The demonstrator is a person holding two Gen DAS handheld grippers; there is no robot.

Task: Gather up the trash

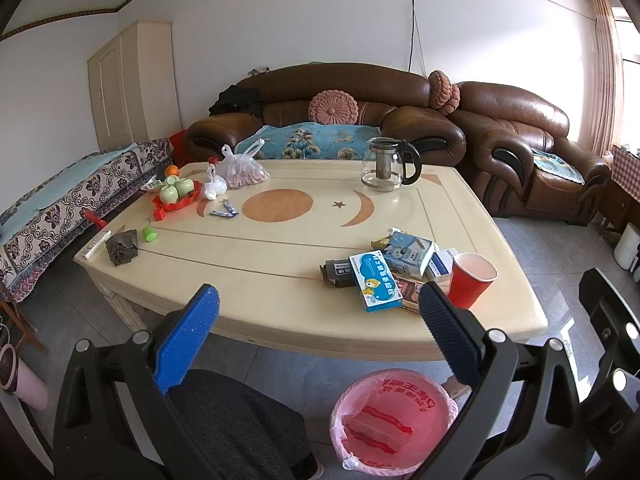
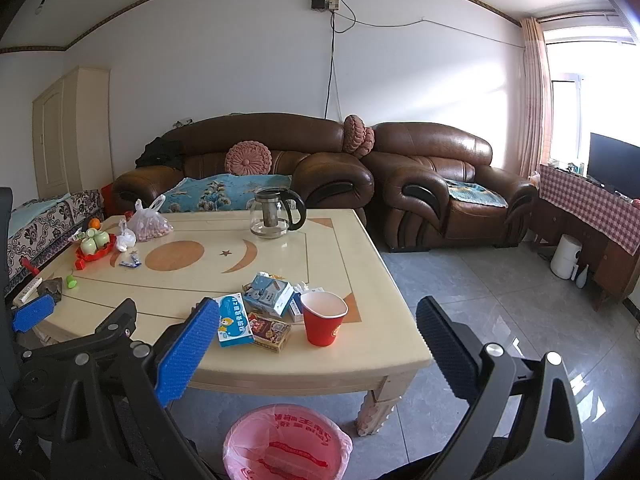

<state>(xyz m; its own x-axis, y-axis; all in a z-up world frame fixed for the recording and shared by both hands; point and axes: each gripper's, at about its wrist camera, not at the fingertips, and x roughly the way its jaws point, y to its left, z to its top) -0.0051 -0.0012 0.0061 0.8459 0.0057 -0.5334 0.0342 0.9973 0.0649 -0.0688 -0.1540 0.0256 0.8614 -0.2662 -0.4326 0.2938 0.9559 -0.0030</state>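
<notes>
Both grippers, left [image 1: 320,312] and right [image 2: 318,328], fingers spread, empty. By one cup [image 2: 323,318] on bench [image 2: 360,356]: several boxes [image 2: 234,322]. One bin [image 2: 286,446] below.

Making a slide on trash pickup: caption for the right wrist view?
Open right gripper faces a table with a red cup and boxes, pink-lined bin below.

red cup [image 2: 323,323] | pink-lined bin [image 2: 286,444] | cream table [image 1: 280,280] with orange moon inlays
</notes>
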